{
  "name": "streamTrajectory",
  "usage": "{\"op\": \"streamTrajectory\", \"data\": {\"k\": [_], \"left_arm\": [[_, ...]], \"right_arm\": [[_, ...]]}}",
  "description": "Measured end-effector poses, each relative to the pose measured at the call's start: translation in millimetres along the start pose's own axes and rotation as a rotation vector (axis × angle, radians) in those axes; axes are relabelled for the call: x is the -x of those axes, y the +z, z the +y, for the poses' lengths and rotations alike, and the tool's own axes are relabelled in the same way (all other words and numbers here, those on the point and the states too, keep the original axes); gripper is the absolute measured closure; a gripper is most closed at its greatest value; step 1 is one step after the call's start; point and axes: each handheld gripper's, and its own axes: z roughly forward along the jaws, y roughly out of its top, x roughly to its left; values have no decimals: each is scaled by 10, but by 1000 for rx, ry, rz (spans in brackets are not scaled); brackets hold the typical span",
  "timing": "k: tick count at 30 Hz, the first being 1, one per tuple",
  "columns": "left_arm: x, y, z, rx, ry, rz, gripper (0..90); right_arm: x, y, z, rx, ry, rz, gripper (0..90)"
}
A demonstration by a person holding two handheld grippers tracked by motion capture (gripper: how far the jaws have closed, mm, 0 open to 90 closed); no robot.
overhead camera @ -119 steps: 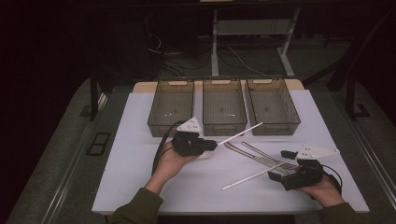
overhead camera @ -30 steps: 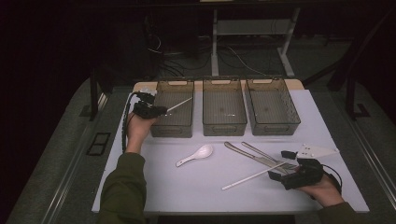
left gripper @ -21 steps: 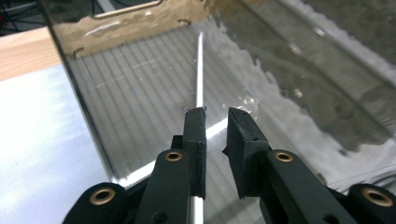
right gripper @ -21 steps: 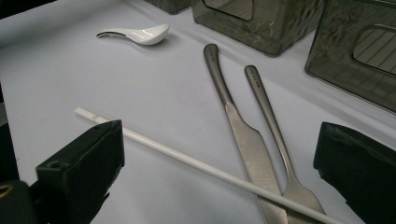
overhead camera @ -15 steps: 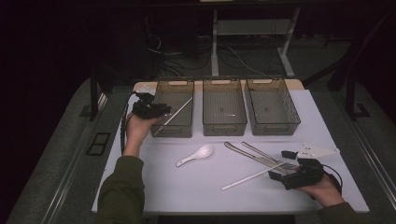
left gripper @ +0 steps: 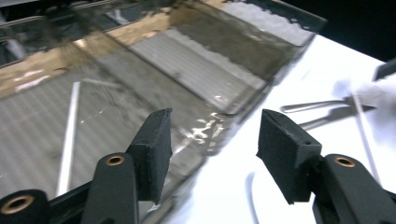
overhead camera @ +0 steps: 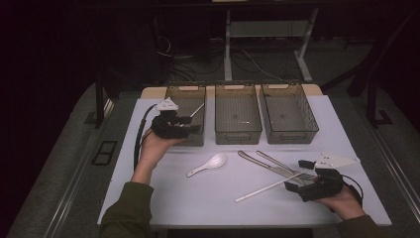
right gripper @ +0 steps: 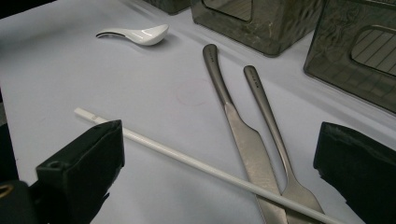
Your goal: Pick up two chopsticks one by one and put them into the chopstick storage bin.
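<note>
A white table point(overhead camera: 163, 198) stands in a dark room; the left gripper point(overhead camera: 187, 124) hovers released over the left bin point(overhead camera: 198, 141); the right gripper point(overhead camera: 297, 184) rests released beside a knife point(overhead camera: 262, 163).

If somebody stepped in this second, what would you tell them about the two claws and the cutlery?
Left claw: open, empty, at the left bin.
Right claw: open, empty, low over the table by the cutlery.
Done: one white chopstick lies in the left bin.
Left on the table: the second chopstick lying across the knife and fork, plus the white spoon.
</note>
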Motion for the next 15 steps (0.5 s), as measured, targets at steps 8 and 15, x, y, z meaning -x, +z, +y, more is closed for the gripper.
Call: {"op": "streamTrajectory", "data": {"k": [8, 15], "left_arm": [[278, 63, -66, 11, 37, -70, 356], [497, 156, -151, 7, 75, -111, 326]], "right_arm": [[2, -6, 0, 5, -2, 0, 19], [8, -14, -2, 8, 2, -2, 19]]}}
